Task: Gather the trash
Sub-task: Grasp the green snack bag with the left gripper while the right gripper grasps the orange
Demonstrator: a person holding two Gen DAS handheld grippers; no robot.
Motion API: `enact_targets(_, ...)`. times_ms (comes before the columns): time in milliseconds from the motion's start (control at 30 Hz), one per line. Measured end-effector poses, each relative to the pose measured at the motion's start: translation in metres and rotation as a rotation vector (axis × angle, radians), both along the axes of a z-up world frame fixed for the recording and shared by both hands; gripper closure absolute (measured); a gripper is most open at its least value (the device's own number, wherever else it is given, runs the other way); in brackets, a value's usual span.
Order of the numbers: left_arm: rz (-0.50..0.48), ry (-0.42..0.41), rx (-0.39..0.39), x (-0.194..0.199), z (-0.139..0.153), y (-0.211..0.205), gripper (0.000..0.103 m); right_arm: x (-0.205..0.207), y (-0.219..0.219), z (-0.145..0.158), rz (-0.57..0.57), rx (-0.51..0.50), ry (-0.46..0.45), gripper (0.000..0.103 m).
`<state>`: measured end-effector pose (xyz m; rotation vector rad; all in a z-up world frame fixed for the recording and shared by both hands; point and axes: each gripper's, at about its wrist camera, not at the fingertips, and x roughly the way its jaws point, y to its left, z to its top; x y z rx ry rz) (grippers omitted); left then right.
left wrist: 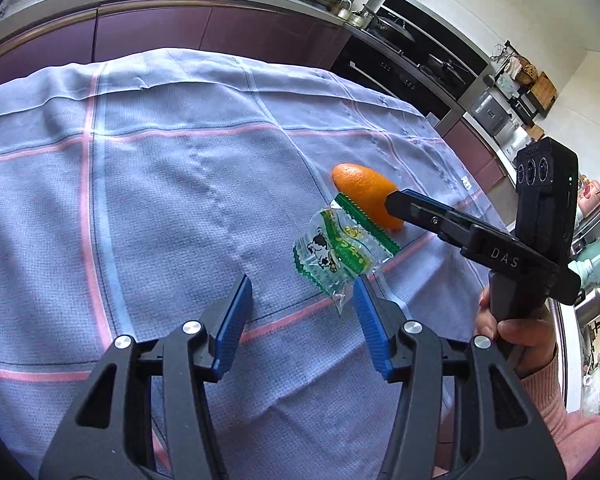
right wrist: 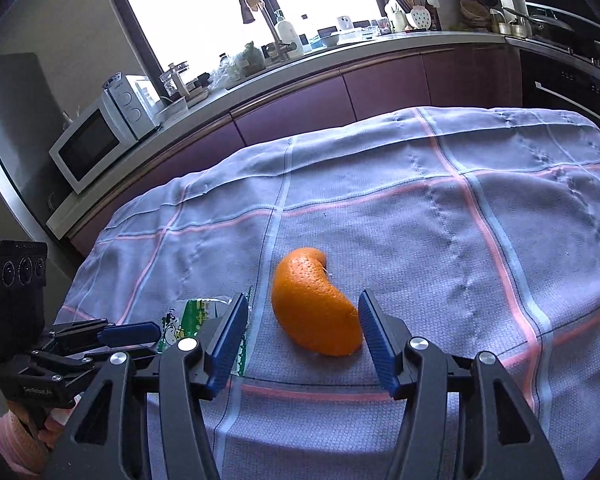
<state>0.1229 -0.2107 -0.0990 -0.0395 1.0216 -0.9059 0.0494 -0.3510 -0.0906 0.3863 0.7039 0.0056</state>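
Right claw (right wrist: 303, 322): blue-padded fingers spread wide, straddling the curved orange peel piece (right wrist: 314, 304). Peel sits dome-up on the cloth, pitted skin, kidney-shaped. Right finger pad (right wrist: 376, 334) is at the peel's edge, touching or just short of it, can't tell which. Left pad is apart from the peel. Nothing clamped.

Left claw (left wrist: 302, 306): fingers also wide apart, holding nothing. The crumpled clear plastic wrapper with green zigzag edges and a cartoon cow print (left wrist: 334, 250) lies just ahead of its right fingertip; the wrapper's lower corner is just beside that tip, contact unclear.

From the left wrist view, the right claw (left wrist: 396, 202) comes in from the right, its tip over the near end of the peel (left wrist: 364, 192). Wrapper and peel lie close together, wrapper nearer the left claw. In the right wrist view the wrapper (right wrist: 190, 316) is partly hidden behind the left finger, and the left claw (right wrist: 130, 336) shows low on the left.

Both pieces rest on the lavender checked cloth with pink and pale blue stripes (left wrist: 160, 200) covering the counter. Kitchen worktop with purple cabinet fronts (right wrist: 380, 84) and a white microwave (right wrist: 96, 144) beyond.
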Motion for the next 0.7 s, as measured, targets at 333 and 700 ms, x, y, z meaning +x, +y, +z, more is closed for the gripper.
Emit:
enact_targets(333, -0.018, 0.03, 0.01, 0.005, 0.001, -0.025, 0.059, 0.002, -0.001, -0.002, 0.012, -0.023, 0.005, 0.066)
enact_targets(700, 0.0, 0.008, 0.032, 0.001, 0.0, -0.025, 0.083, 0.001, 0.004, -0.001, 0.029, -0.037, -0.002, 0.075)
